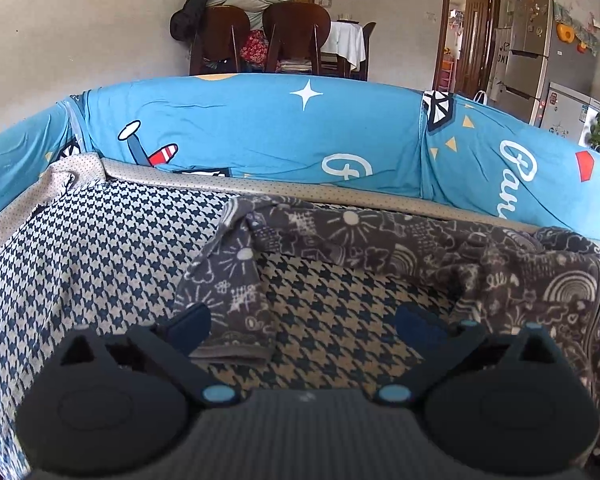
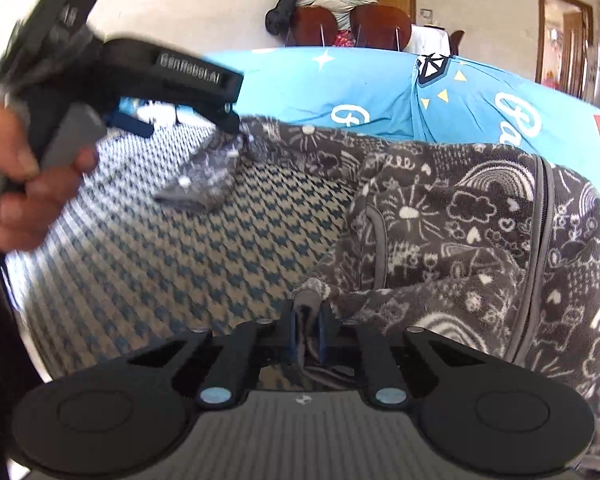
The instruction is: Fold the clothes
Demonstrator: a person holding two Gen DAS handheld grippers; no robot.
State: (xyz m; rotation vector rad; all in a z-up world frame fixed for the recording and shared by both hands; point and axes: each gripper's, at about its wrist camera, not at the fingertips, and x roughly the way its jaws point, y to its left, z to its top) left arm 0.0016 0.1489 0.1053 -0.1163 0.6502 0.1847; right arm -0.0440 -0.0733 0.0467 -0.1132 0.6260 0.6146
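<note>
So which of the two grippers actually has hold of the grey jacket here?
The right gripper: its jaws are shut on the grey patterned jacket at a hem edge. The left gripper stands wide open, nothing between its fingers.

Your grey fleece jacket (image 2: 480,240), printed with white doodled rainbows, clouds and suns, lies rumpled across the right of the frame, zipper running down it, one sleeve (image 1: 228,280) stretched toward centre, cuff flat on houndstooth fabric.

Left claw (image 2: 180,120) and hand (image 2: 32,184) motion-blurred; garment (image 2: 480,240) cut off right
</note>
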